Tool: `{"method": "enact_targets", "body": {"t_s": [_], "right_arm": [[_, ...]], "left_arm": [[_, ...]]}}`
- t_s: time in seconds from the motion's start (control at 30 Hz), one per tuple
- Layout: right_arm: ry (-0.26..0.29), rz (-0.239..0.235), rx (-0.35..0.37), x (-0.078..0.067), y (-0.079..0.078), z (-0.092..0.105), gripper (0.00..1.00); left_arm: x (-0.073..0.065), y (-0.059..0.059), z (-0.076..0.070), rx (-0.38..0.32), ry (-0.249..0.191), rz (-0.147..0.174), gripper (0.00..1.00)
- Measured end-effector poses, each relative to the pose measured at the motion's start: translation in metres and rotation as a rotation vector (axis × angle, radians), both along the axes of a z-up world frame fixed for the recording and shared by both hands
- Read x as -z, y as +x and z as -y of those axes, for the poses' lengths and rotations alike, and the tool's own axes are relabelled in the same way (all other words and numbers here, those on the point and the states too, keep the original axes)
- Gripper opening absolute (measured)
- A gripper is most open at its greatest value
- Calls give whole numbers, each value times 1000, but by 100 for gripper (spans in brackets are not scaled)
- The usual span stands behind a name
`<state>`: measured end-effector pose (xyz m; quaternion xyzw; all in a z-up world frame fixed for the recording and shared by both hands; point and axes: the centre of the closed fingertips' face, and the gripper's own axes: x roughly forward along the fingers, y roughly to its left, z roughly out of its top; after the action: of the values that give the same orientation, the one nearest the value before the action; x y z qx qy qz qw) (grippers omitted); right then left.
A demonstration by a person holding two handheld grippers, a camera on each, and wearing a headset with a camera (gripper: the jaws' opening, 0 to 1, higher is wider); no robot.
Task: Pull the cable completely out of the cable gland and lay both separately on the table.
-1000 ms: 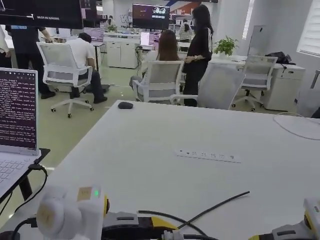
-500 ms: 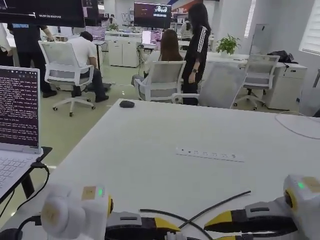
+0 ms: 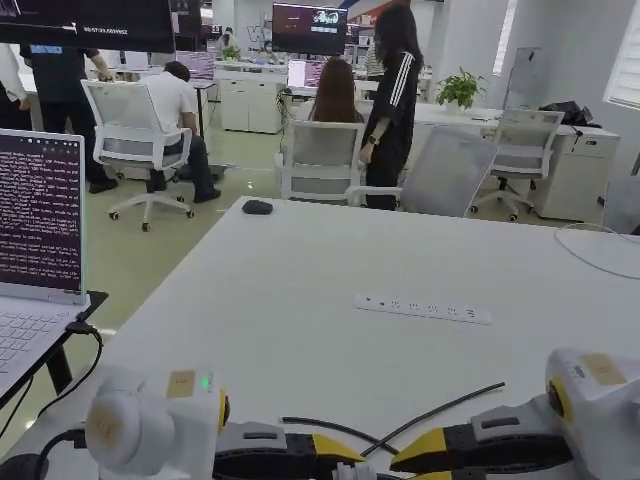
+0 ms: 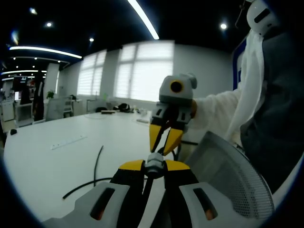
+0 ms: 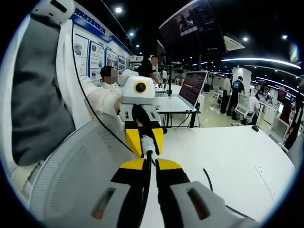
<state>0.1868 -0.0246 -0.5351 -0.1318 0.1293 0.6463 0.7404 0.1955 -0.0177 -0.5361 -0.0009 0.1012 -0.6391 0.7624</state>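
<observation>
Left gripper view: left tool has its jaws nearly shut, yellow tips pinching the grey cable gland. The right tool faces it tip to tip, just ahead and slightly above, jaws drawn into a narrow V.

Right gripper view gives the other side. The right tool's jaws are closed down on the black cable, w/ the gland at the left tool's tips just beyond. The cable runs straight from one to the other, and its end looks seated in the gland. Whether it has slipped at all, can't tell. A white mesh chair back sits under both tools, and a person's white sleeve is behind the left tool.

Head view has no grip detail, since the tips sit at the bottom edge. It does show the cable's free length lying on the white table, trailing fwd-right of the tools, plus a curve just ahead of the left tool's tips. A power strip is well beyond both tools, and a laptop is far left of the left tool.

Vs 1 s ago: the right tool was just a sliver at the bottom-right corner. By 0.5 s ago it had come in, and now its tips are a bit nearer the left tool's. The left tool is approx where it was, and the loose cable has the same shape.
</observation>
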Motion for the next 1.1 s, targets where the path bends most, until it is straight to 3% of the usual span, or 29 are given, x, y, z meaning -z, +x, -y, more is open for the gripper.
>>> {"method": "enact_targets", "body": {"t_s": [0.37,0.8,0.93,1.1], "right_arm": [[-20,28,1,3,4,8,3],[-70,13,75,19,10,49,3],[-119,13,101,30,12,63,3],[-140,0,149,37,17,82,3]], "left_arm": [[1,5,-3,-21,3,-3,16],[1,6,-4,-29,4,0,16],[1,6,-4,-28,2,-1,16],[0,7,-4,-32,-4,-2,16]]}}
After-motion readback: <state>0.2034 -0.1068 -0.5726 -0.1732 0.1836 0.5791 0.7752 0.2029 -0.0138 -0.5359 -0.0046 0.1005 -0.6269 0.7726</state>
